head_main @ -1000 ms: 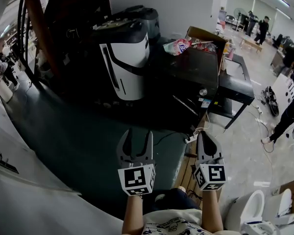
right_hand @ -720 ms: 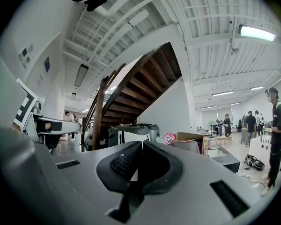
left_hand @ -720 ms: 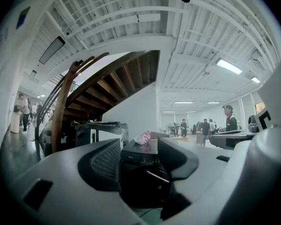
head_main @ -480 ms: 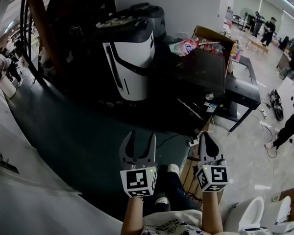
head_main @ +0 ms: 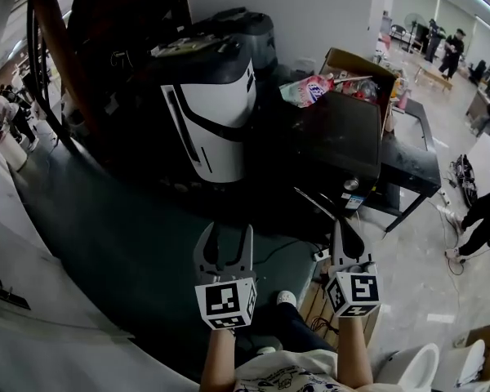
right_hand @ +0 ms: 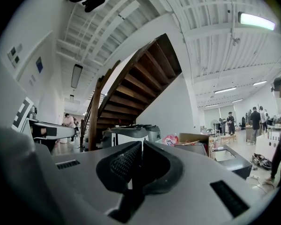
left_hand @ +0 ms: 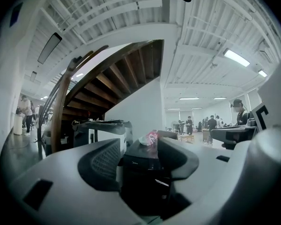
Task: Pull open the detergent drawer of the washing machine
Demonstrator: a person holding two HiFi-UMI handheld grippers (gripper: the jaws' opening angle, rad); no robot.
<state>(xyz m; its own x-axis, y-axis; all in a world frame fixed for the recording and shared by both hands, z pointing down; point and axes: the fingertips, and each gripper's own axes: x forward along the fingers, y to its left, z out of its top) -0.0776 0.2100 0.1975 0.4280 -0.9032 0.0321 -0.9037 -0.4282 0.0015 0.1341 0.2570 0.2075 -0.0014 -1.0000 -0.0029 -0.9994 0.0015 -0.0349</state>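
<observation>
box (head_main: 353,60) behind washing machine (head_main: 343,133), staircase (head_main: 118,6) (left)

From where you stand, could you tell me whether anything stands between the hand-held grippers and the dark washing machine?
Nothing visible does. Only green floor separates the left hand-held gripper and right hand-held gripper from the dark washing machine. A white power strip lies low beside the path.

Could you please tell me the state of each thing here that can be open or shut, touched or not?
Left gripper, jaws open, nothing between them.
Right gripper, jaws shut, holding nothing.
Washing machine, no drawer seen pulled out, touched by neither gripper.
Cardboard box, open at the top.
</observation>
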